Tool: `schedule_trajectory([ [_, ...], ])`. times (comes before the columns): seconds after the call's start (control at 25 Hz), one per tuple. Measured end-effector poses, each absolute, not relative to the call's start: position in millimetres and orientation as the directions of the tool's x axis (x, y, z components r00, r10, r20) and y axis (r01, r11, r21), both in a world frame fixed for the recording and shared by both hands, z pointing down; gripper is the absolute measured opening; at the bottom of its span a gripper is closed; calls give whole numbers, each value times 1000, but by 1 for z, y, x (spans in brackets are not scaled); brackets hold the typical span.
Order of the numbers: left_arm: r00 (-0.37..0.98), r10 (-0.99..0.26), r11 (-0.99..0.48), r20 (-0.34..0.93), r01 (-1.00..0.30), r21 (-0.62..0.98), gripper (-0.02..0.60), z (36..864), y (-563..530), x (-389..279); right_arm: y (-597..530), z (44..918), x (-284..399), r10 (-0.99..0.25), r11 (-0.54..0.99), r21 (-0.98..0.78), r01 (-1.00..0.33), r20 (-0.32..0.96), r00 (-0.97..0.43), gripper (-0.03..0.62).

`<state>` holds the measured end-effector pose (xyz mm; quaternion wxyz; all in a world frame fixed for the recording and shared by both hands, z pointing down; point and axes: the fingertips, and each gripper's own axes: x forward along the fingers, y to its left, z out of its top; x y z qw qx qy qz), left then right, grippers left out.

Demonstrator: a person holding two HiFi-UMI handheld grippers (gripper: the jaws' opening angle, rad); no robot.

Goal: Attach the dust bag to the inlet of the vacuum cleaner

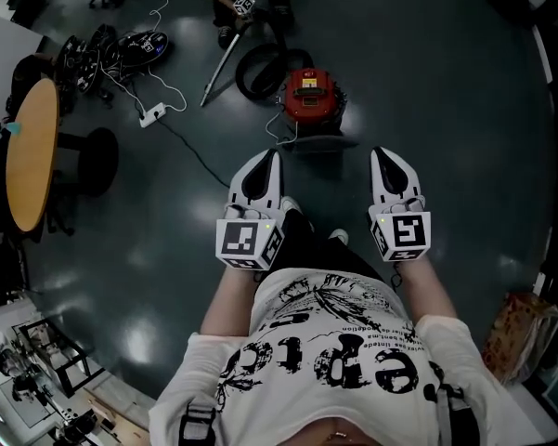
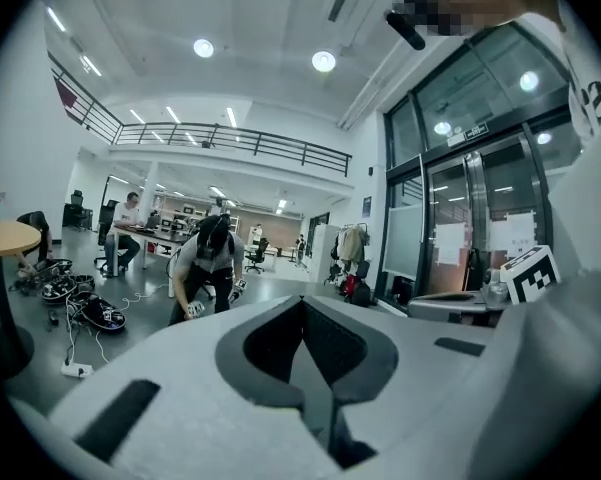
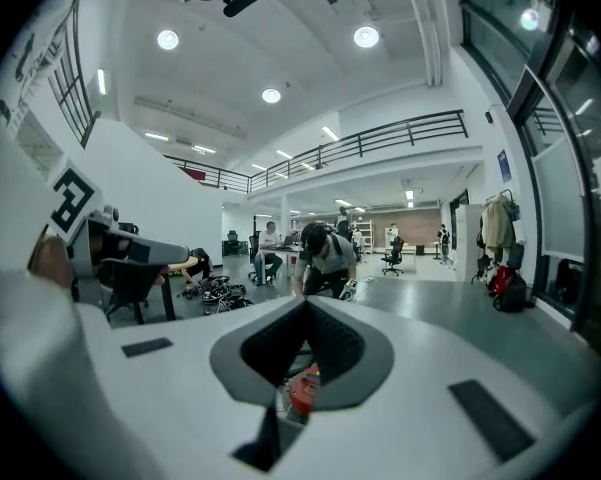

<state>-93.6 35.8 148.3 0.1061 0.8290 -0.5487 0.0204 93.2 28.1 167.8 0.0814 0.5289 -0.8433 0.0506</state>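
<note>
Red plastic forms the body of the vacuum cleaner, which stands on the dark, shiny floor well ahead of the person. In the head view it sits between the lines of the two grippers. On its top there is a yellow label with a dark part in it, but the writing is too small to read. A black hose lies in a loop just beside the machine, on its left in that view. A flat dark-grey piece lies on the floor at its near side — what it is cannot be told.

The only other print is on the person's white T-shirt: large black letters and a drawing, seen upside down from above, which cannot be read with certainty. Each gripper carries a cube with a black-and-white square marker (a pattern, not a word).

The left gripper is held in front of the chest and points forward, nearly level. Its jaws are pressed together and nothing is between them. The right gripper is held parallel to it, well apart, and its jaws are also closed with nothing gripped. In the right gripper view the red vacuum cleaner shows only far behind, through the opening under the joined tips.
</note>
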Motion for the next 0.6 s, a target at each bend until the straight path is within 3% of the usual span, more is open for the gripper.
schedule_trajectory([
  [0.2, 423, -899, -399, 110, -897, 190, 5, 146, 71, -78, 60, 163, 105, -883, 444, -9, -896, 166, -439, 2],
  [0.6, 413, -910, -410, 42, -910, 64, 5, 111, 93, -70, 91, 133, 113, -877, 477, 59, -877, 95, -470, 2],
])
